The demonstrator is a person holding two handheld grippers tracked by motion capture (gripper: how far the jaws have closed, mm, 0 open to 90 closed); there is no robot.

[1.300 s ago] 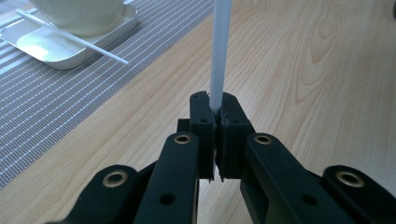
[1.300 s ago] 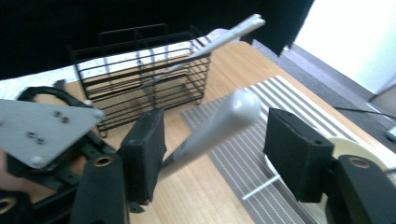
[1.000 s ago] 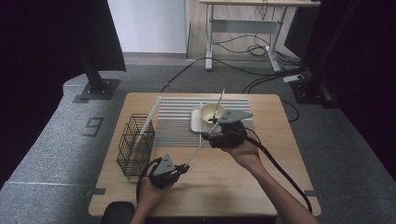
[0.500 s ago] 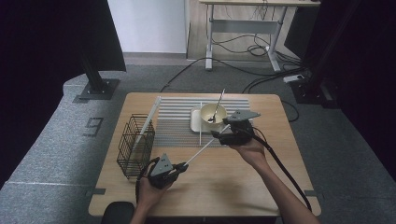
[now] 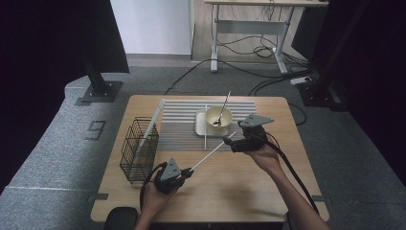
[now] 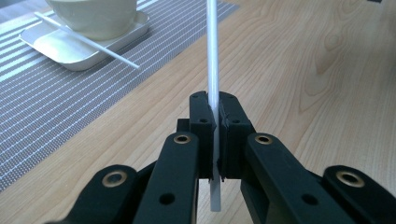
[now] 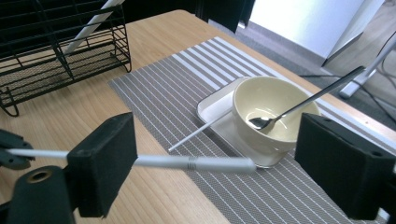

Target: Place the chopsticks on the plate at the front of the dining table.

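Room: grey carpet and loose cables lie beyond a wooden tabletop point(image 5: 249, 191) with a striped placemat point(image 5: 182, 129) across its far half.
Thing in hand: a long white chopstick point(image 5: 208, 157) spans the gap between the two grippers, above the bare wood.
Left gripper point(image 5: 184, 173): jaws pinched tight on the chopstick's near end, with a short stub poking out behind the pads in the left gripper view.
Right gripper point(image 5: 229, 141): jaws have just been opening and now stand wide; the chopstick's far end lies between them, and neither pad presses on it.
Handling: probably very light, stiff and smooth, so it may pivot or slide in a single pinch.
Where to grip: likely a little in from the end, pads square across the shaft.
Neighbours: a second chopstick point(image 7: 198, 131) leans on the small tray point(image 7: 212, 109), which holds a cream bowl point(image 7: 271, 100) with a spoon point(image 7: 303, 102).
Edges: a wire basket point(image 5: 139, 151) stands near the left edge, a white stick point(image 5: 153, 120) leaning in it.
Open room: the near wood is free; the bowl sits close behind the right gripper.
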